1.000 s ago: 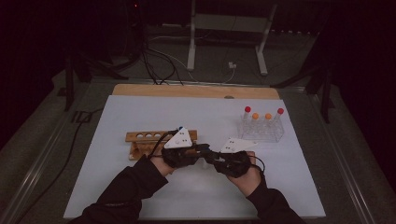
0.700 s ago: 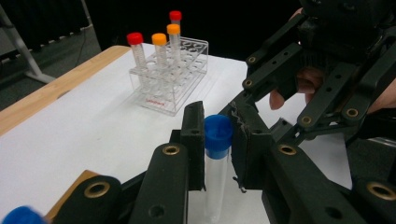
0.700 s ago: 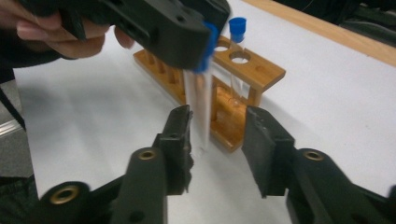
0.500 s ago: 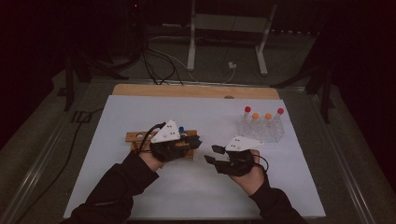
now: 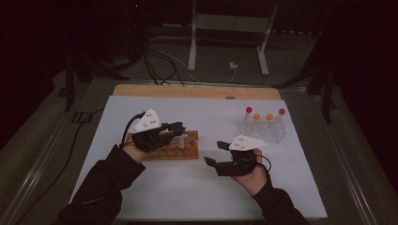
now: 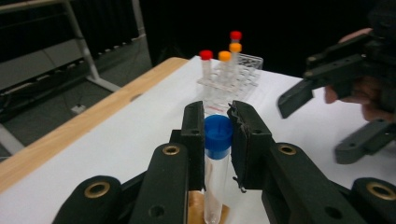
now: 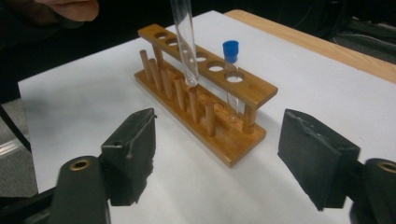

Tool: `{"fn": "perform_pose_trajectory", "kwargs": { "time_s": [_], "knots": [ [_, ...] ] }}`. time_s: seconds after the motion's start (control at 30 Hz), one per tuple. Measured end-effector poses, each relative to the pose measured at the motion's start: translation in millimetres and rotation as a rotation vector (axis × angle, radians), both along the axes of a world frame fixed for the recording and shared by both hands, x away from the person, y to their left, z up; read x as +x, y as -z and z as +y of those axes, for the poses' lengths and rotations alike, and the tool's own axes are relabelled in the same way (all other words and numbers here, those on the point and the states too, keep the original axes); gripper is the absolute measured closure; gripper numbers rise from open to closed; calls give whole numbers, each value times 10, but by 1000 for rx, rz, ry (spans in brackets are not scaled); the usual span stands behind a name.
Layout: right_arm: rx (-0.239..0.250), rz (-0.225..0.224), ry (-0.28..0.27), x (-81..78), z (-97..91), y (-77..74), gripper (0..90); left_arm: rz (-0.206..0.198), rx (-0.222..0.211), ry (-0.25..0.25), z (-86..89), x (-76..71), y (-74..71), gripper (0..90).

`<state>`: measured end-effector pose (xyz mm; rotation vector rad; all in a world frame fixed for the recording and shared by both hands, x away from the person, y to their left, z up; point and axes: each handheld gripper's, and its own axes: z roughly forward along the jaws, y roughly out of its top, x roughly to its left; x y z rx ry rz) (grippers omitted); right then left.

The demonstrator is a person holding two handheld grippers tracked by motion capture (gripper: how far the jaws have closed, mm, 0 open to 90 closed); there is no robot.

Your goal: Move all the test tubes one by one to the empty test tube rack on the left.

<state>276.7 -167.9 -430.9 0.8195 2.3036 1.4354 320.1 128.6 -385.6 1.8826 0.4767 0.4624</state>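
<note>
**Seating the blue-capped tube in the wooden rack**

My left tool (image 6: 218,122) is clamped on a blue-capped test tube (image 6: 216,158), jaws pinching just at and below the cap. In the right gripper view the tube's clear body (image 7: 186,42) hangs over the wooden test tube rack (image 7: 205,100), its rounded tip level with the top rail and leaning a little off vertical. Whether the tip is already inside a hole or just in front of the rail, I cannot tell from here.

My right tool (image 7: 217,161) is spread wide and holding nothing, hovering over the white bench (image 5: 187,187) near the rack's end. One blue-capped tube (image 7: 230,70) already stands in the end hole. Well apart, toward the far right, a clear plastic rack (image 5: 262,130) carries red- and orange-capped tubes.

To do this well, I judge I should straighten the tube first, centre its tip over an empty hole, then lower slowly so the glass doesn't scrape the rail. The grip sits high, so the bottom can swing; small, steady moves. The free tool could brace the rack if it slides.
</note>
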Motion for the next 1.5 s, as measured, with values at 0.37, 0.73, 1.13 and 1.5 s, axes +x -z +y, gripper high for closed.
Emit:
{"fn": "perform_pose_trajectory", "kwargs": {
  "time_s": [0.37, 0.73, 1.13, 1.5],
  "knots": [
    [-8, -5, 7, 1, 1, -6, 19, -17, 12, -84, 92, 228, 18, 775],
    [14, -5, 1, 1, -41, -6, 0, 31, 4, -114, 110, 366, 248, 776],
    [25, -13, -7, -7, -74, -2, 0, 92, 18, -116, 94, 391, 553, 775],
    [41, -9, -17, 2, -101, -5, 0, 109, 54, -117, 60, 411, 670, 774]
  ]
}}
